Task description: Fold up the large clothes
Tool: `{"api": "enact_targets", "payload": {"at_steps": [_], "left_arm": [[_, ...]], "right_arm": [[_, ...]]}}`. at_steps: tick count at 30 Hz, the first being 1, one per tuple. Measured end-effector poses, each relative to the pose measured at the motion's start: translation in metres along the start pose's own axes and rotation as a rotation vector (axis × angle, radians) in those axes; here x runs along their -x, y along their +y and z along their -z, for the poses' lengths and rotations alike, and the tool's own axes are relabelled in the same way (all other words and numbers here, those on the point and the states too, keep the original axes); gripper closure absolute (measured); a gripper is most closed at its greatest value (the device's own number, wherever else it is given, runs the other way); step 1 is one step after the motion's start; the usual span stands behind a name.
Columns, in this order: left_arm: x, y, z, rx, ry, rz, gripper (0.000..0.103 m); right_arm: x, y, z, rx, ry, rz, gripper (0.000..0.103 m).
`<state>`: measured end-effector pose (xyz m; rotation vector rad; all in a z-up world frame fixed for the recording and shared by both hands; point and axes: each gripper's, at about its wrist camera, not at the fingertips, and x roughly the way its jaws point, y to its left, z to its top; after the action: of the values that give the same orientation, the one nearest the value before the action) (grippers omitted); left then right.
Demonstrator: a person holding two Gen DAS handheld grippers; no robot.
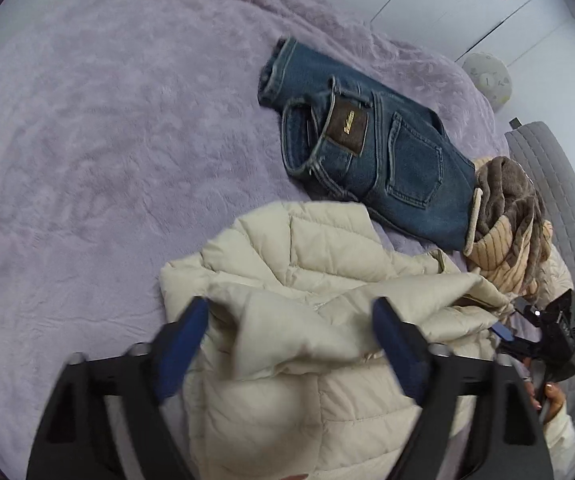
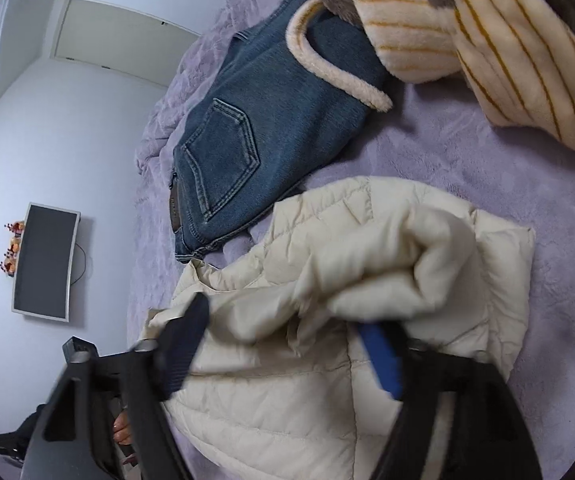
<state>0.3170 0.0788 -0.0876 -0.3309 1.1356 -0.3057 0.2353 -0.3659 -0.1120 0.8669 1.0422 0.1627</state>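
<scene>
A cream quilted puffer jacket (image 1: 307, 272) lies bunched on the lilac plush bedspread (image 1: 107, 140). My left gripper (image 1: 291, 316) is open, its blue-padded fingers (image 1: 185, 344) standing on either side of a raised fold of the jacket. My right gripper (image 2: 283, 320) is also open over the same jacket (image 2: 367, 280), with a puffy fold lying between its fingers (image 2: 379, 356). The right gripper also shows at the right edge of the left wrist view (image 1: 547, 332).
Folded blue jeans (image 1: 367, 148) lie beyond the jacket, also in the right wrist view (image 2: 255, 120). A brown and cream striped fleece garment (image 1: 507, 220) is heaped beside them. White wardrobe doors (image 1: 447, 0) and a wall screen (image 2: 45, 264) stand beyond the bed.
</scene>
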Motion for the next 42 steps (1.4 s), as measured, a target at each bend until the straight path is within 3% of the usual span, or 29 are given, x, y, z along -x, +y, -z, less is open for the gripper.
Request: {"api": "enact_targets", "payload": {"at_steps": [4, 6, 7, 8, 9, 11, 12, 16, 21, 28, 34, 35, 36, 38, 40, 42], "left_arm": [[0.026, -0.007, 0.000, -0.064, -0.077, -0.088, 0.009], [0.024, -0.009, 0.000, -0.081, -0.069, -0.095, 0.010], [0.021, -0.010, -0.001, -0.092, -0.060, -0.091, 0.013], [0.013, -0.013, -0.001, -0.105, -0.042, -0.080, 0.024], [0.004, -0.015, -0.001, -0.108, -0.017, -0.077, 0.033], [-0.018, -0.019, -0.002, -0.098, 0.015, -0.076, 0.043], [-0.030, -0.021, -0.003, -0.097, 0.025, -0.074, 0.051], [-0.072, -0.022, -0.012, -0.082, 0.033, -0.120, 0.052], [-0.102, -0.013, -0.019, -0.060, 0.028, -0.122, 0.052], [-0.114, -0.006, -0.016, -0.052, 0.029, -0.092, 0.051], [-0.091, -0.009, -0.023, -0.037, 0.032, -0.132, 0.051], [-0.084, -0.008, -0.024, -0.032, 0.025, -0.138, 0.051], [-0.075, -0.007, -0.024, -0.026, 0.018, -0.144, 0.042], [-0.057, -0.005, -0.021, -0.013, -0.007, -0.157, 0.028], [-0.037, -0.002, -0.015, -0.010, -0.028, -0.156, 0.028], [-0.022, 0.002, -0.008, -0.001, -0.016, -0.149, 0.027]], "right_arm": [[0.030, 0.017, 0.004, 0.106, -0.051, 0.110, 0.017], [0.037, 0.019, 0.008, 0.152, -0.056, 0.180, 0.025], [0.038, 0.018, 0.008, 0.174, -0.052, 0.219, 0.046], [0.035, 0.017, 0.007, 0.197, -0.039, 0.249, 0.072], [0.030, 0.015, 0.006, 0.208, -0.020, 0.271, 0.079], [0.017, 0.011, 0.001, 0.202, -0.001, 0.290, 0.082], [0.010, 0.009, -0.001, 0.207, -0.002, 0.295, 0.082], [-0.022, 0.002, -0.014, 0.243, -0.012, 0.348, 0.082], [-0.051, -0.017, -0.027, 0.234, -0.021, 0.376, 0.086], [-0.066, -0.041, -0.028, 0.187, -0.027, 0.360, 0.086], [-0.050, -0.030, -0.029, 0.179, -0.027, 0.367, 0.082], [-0.046, -0.027, -0.028, 0.185, -0.030, 0.367, 0.080], [-0.041, -0.023, -0.027, 0.189, -0.031, 0.366, 0.078], [-0.030, -0.016, -0.023, 0.185, -0.036, 0.351, 0.060], [-0.015, -0.009, -0.014, 0.181, -0.050, 0.323, 0.047], [-0.001, 0.000, -0.004, 0.188, -0.062, 0.308, 0.045]]}}
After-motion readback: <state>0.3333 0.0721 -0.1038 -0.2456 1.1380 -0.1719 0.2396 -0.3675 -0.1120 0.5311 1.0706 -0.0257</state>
